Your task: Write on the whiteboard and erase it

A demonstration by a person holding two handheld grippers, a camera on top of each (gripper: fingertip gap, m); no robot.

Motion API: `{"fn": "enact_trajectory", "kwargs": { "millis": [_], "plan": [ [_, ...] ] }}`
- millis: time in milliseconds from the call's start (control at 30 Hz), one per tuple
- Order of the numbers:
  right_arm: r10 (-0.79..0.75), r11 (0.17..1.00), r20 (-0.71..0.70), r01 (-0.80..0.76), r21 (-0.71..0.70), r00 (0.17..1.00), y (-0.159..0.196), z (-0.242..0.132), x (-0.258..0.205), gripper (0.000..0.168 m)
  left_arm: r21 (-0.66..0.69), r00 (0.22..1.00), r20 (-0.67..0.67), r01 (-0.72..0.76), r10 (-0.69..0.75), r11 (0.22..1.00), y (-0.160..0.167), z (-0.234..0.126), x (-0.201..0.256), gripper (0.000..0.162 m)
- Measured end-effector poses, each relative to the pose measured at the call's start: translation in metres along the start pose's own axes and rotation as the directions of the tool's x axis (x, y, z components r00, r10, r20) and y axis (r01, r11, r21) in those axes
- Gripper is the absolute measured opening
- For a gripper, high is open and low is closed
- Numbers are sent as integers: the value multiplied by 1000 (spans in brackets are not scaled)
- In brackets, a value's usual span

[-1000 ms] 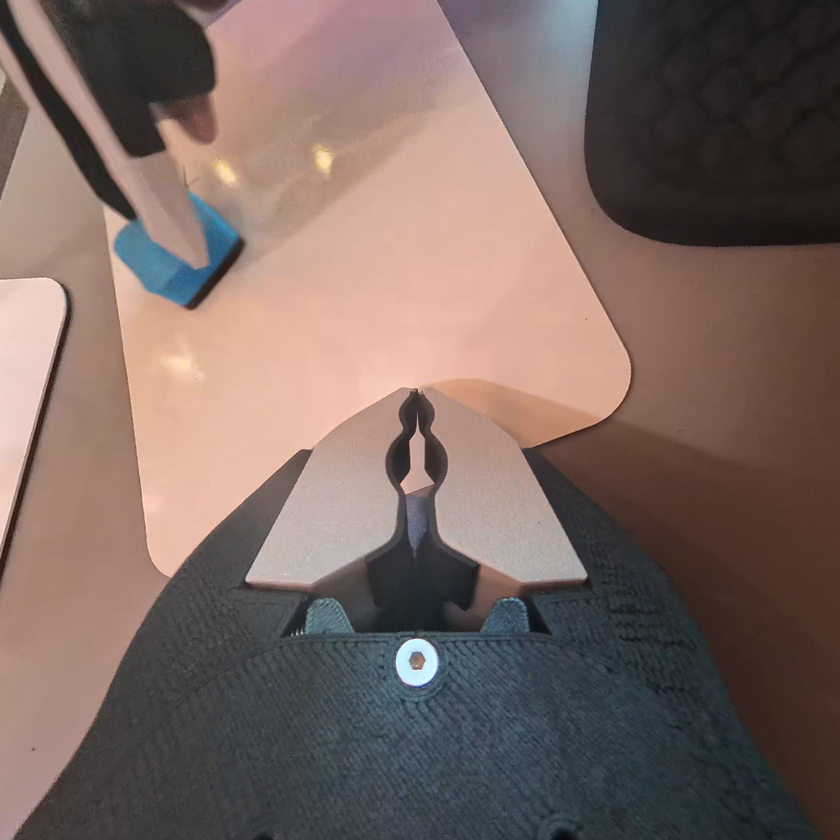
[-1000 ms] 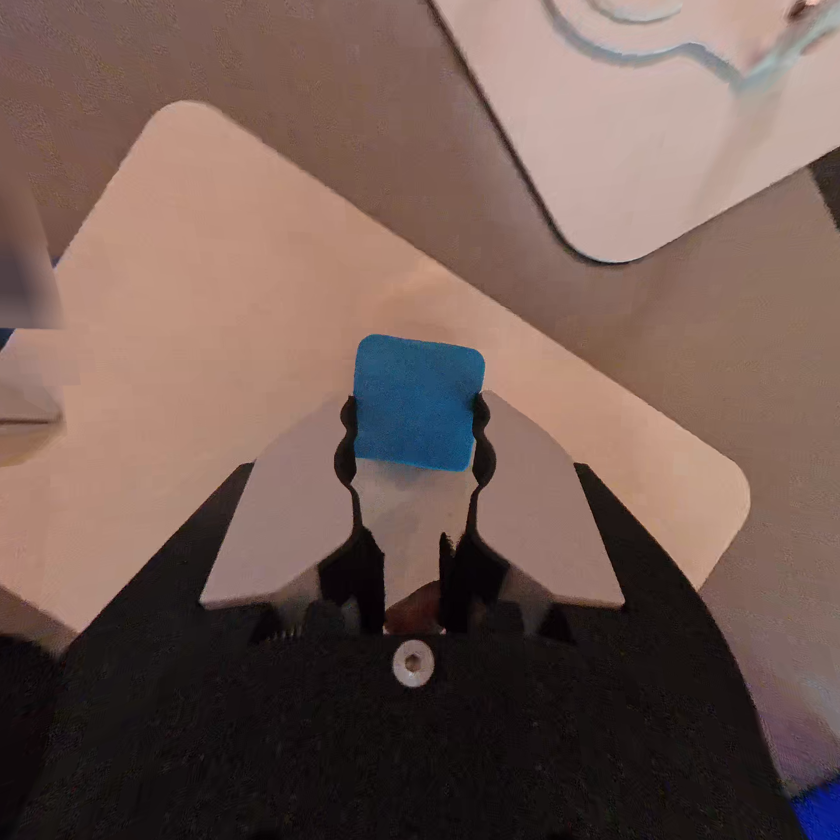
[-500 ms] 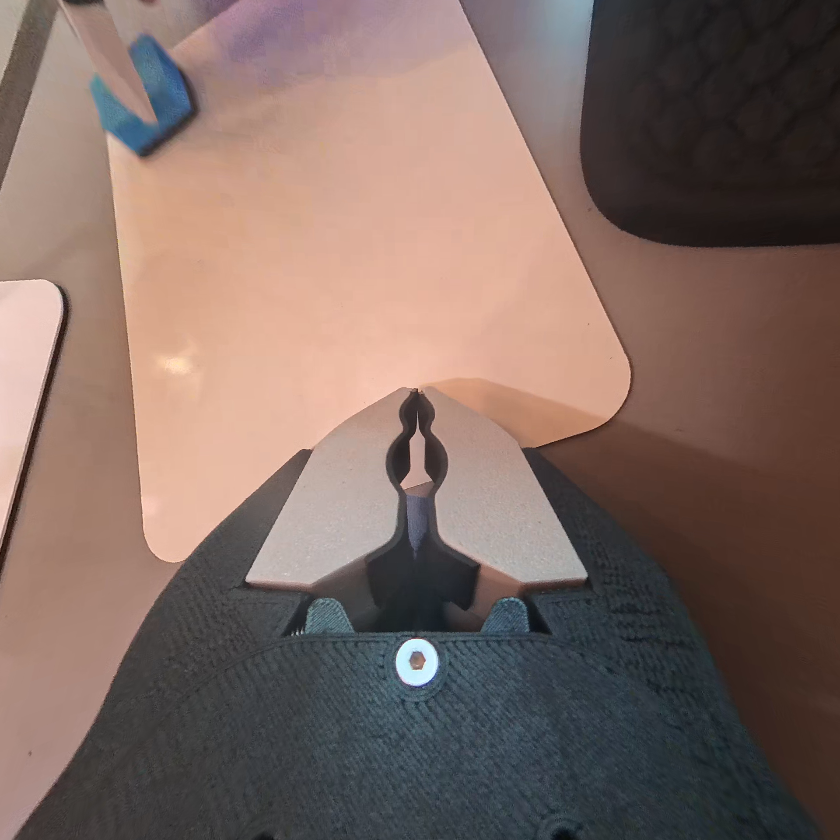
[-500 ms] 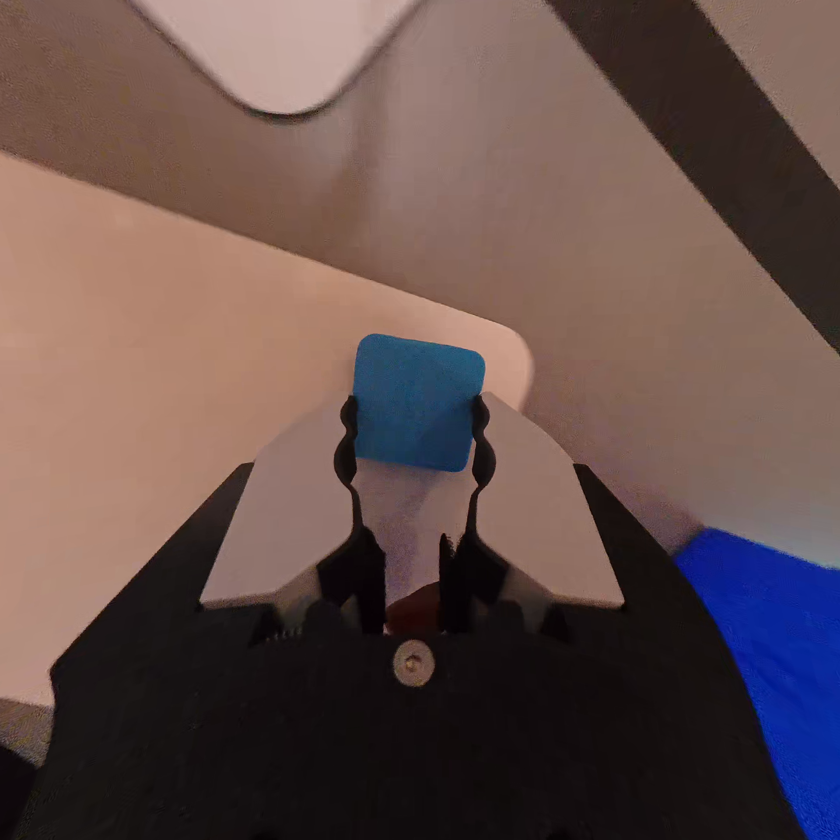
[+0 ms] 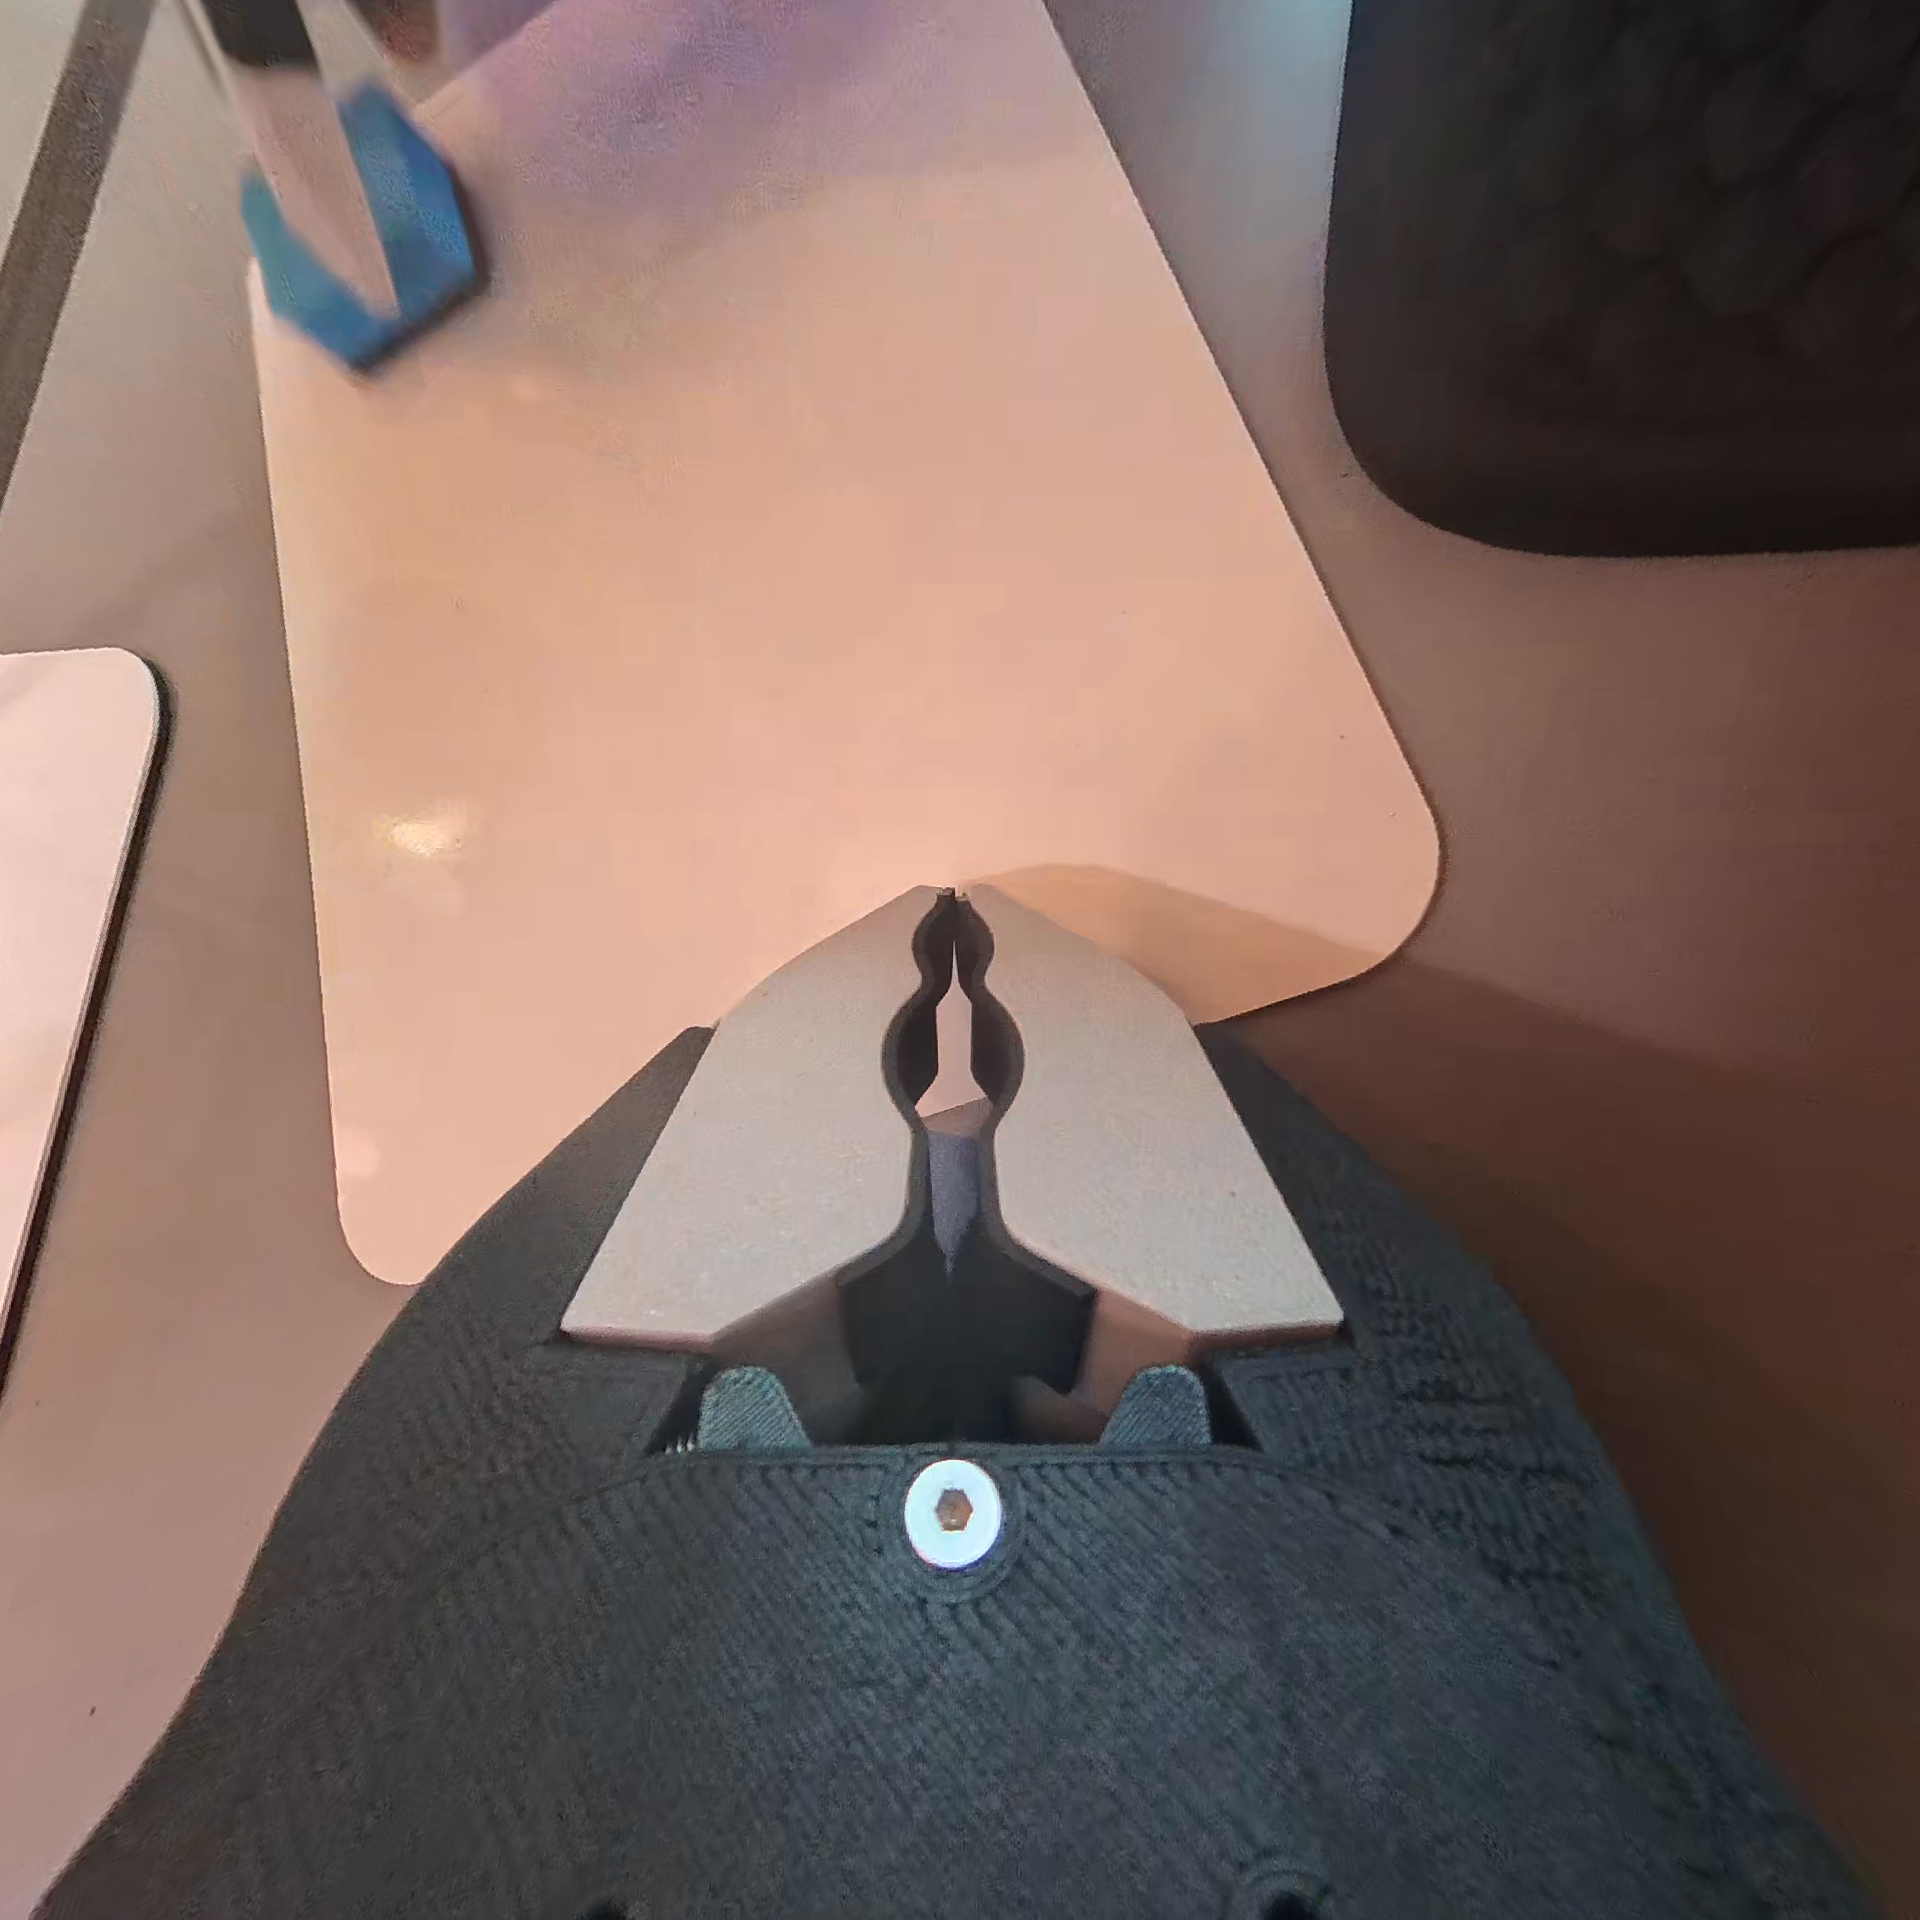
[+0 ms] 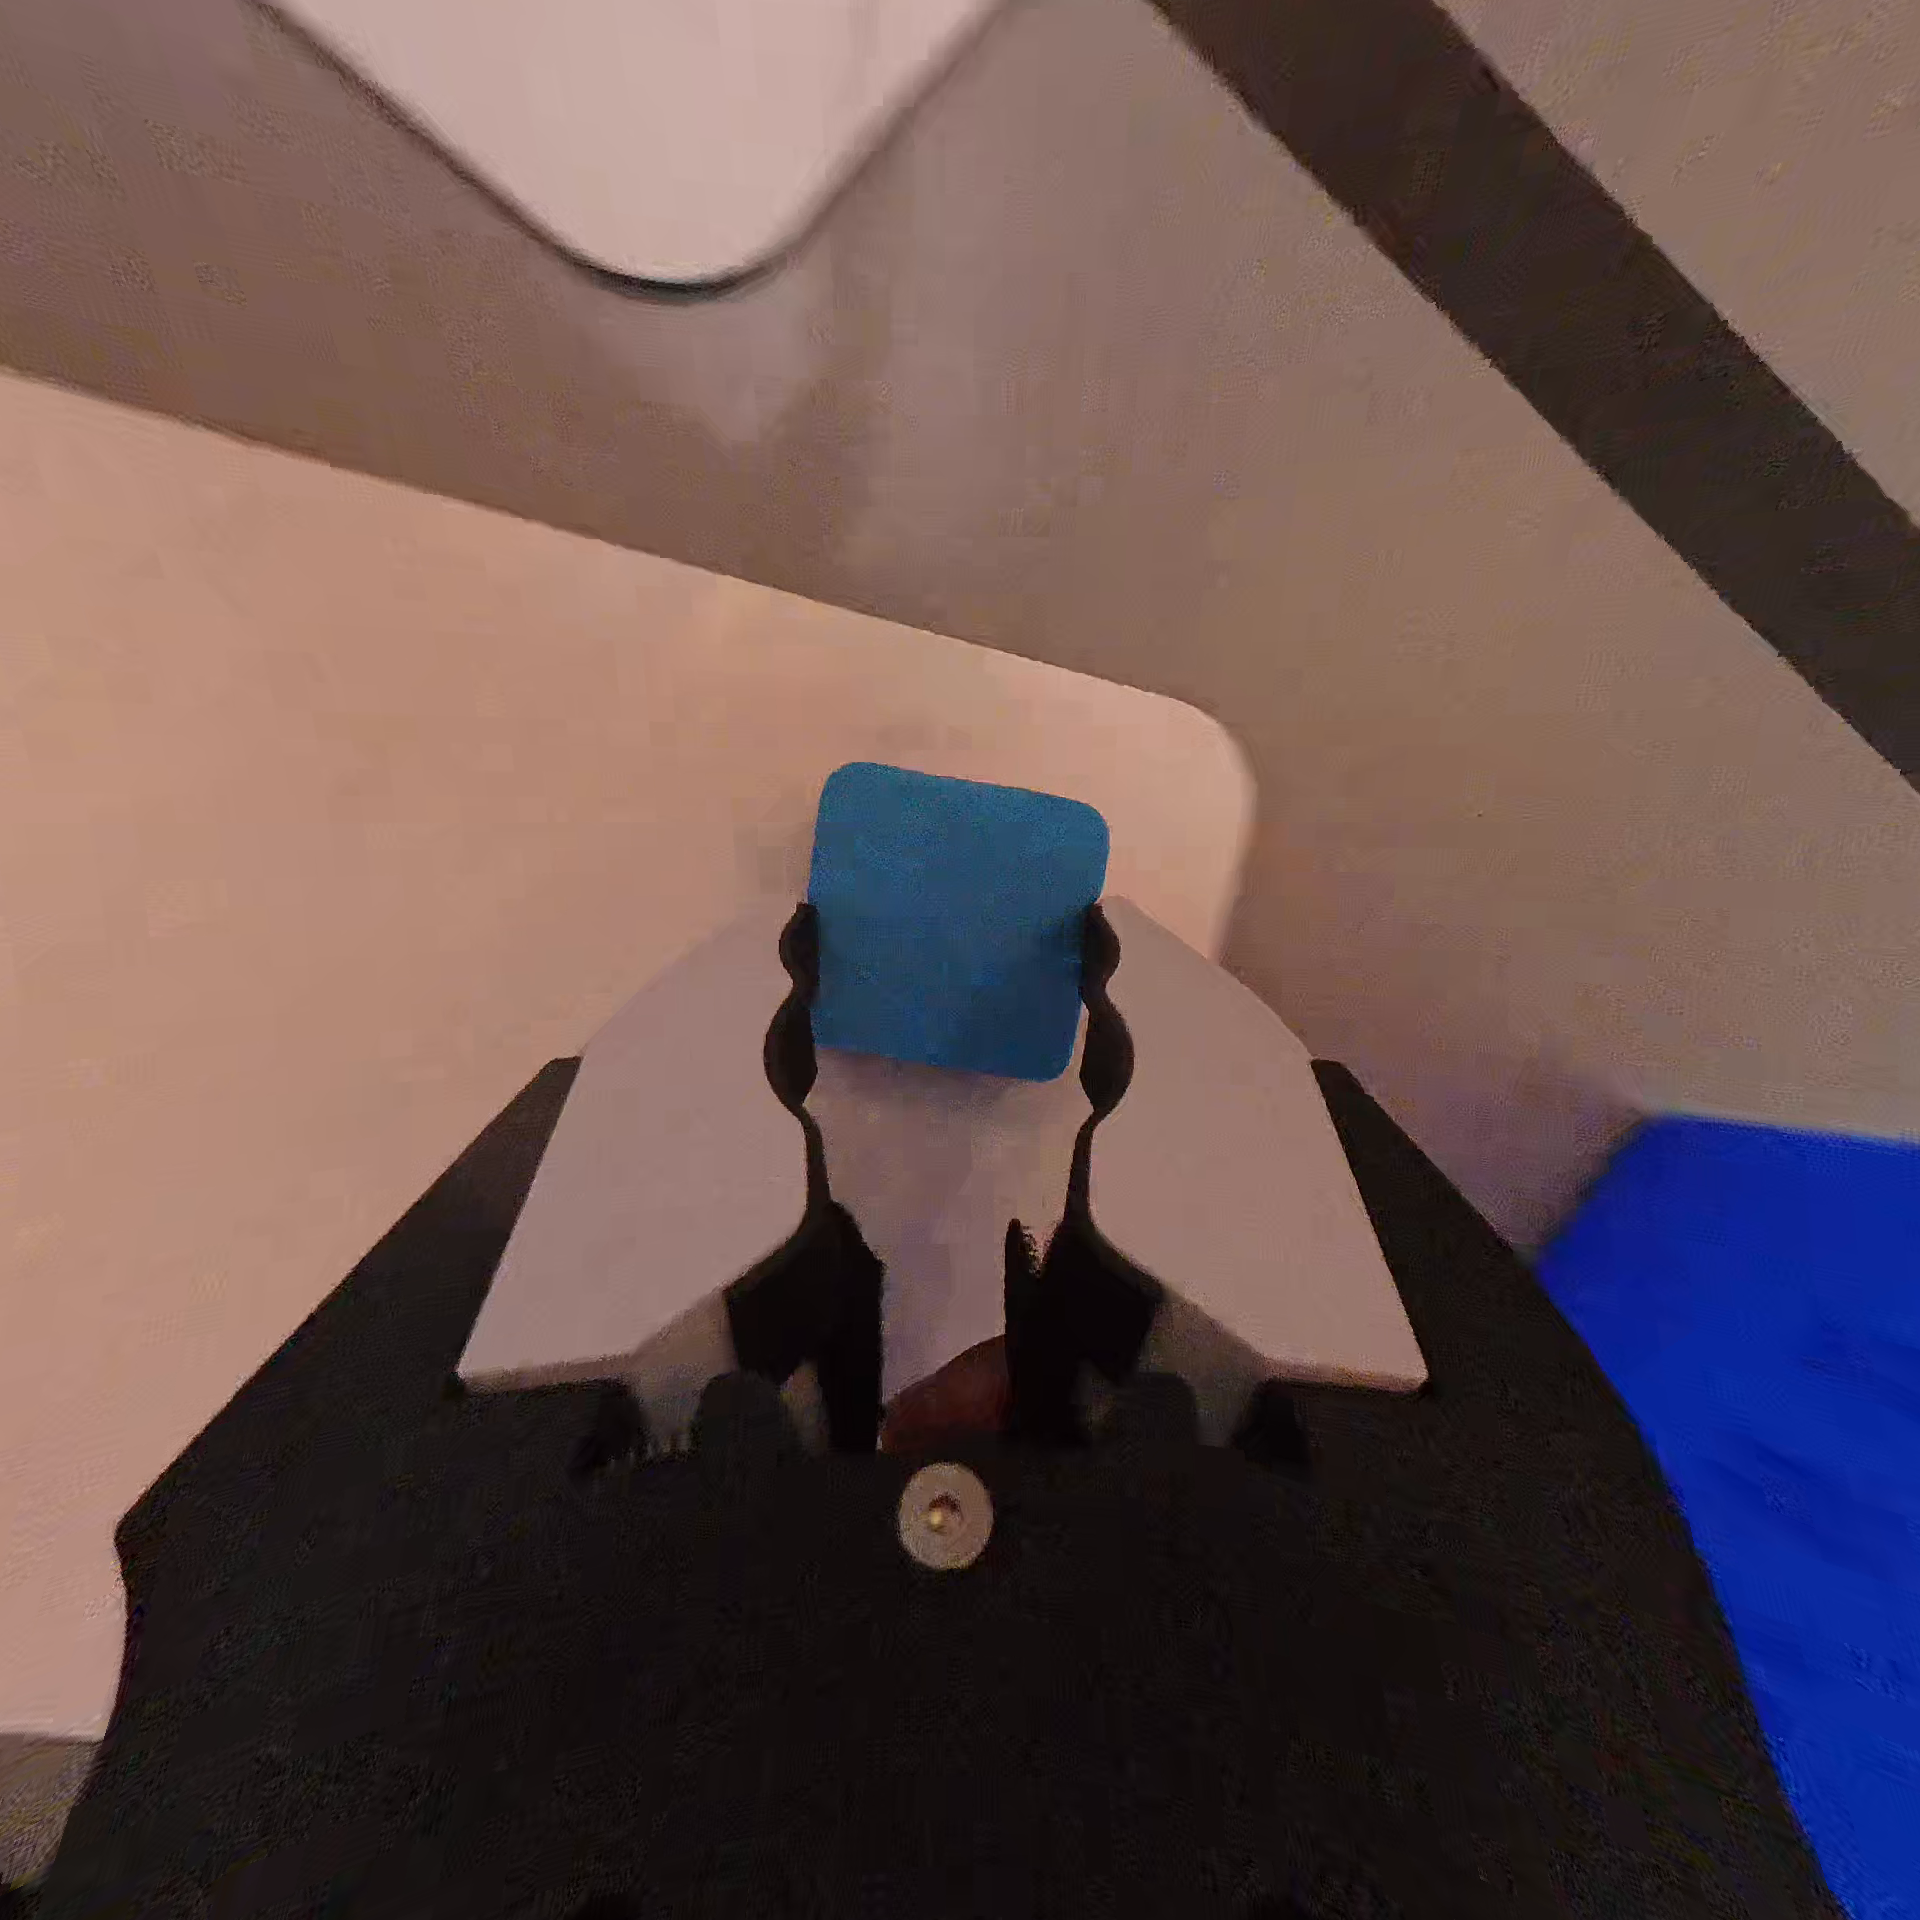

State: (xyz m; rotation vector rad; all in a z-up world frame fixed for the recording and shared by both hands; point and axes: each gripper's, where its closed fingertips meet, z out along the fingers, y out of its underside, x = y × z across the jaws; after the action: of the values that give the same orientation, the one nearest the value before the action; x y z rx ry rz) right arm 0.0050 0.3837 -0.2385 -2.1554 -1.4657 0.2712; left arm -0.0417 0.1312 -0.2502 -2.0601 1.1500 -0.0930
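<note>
The blue eraser is clamped in the right gripper jaws at the whiteboard's corner, centre frame; flat, even pressure should be kept. The left gripper jaws are closed and empty.

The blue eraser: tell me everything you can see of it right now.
The eraser is a small blue block with rounded corners and a matte, felt-like top, clamped on two opposite sides between the right gripper's pale fingers. It sits over the far corner of the whiteboard. In the left wrist view it shows blurred at the board's far end, its underside at the surface; actual contact is unclear. No marks are visible near it.
</note>
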Motion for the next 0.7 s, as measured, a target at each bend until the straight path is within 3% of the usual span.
{"fn": "enact_trajectory", "kwargs": {
  "millis": [33, 100, 233, 300, 367, 467, 533, 600, 700],
  "plan": [
    [62, 998, -16, -62, -12, 998, 5, 0, 17, 49, 0, 1000, 1, -2, 2, 1000, 0, 0, 0, 1],
    [26, 1000, -8, -26, -2, 1000, -2, 2, 0, 49, -1, 1000, 1, -4, 4, 1000, 0, 0, 0, 1],
    [-256, 965, 255, 230, 128, 932, -39, 1, -160, 49, -3, 1000, 7, -7, 7, 1000, 0, 0, -1, 1],
    [-383, 923, 291, 351, 159, 876, -43, -4, -203, 49, -7, 1000, 17, -18, 18, 1000, 0, 0, -1, 1],
    [-328, 944, 312, 295, 149, 892, -43, -1, -183, 50, -9, 1000, 23, -21, 21, 1000, 0, 0, -1, 1],
    [-126, 992, 116, 124, 25, 985, -20, 3, -71, 49, -7, 1000, 19, -11, 11, 1000, 0, 0, -1, 1],
    [-5, 1000, 62, 6, -11, 998, -1, -2, -29, 49, -7, 1000, 20, -12, 12, 1000, 0, 0, -1, 1],
    [-27, 999, 54, 25, 27, 998, 0, -5, -43, 49, -11, 1000, 21, -16, 17, 1000, 1, 0, -1, 1],
    [-145, 984, 196, 122, 127, 970, -11, -11, -129, 49, -16, 999, 30, -17, 18, 1000, 1, 0, -1, 1]
  ]
}}
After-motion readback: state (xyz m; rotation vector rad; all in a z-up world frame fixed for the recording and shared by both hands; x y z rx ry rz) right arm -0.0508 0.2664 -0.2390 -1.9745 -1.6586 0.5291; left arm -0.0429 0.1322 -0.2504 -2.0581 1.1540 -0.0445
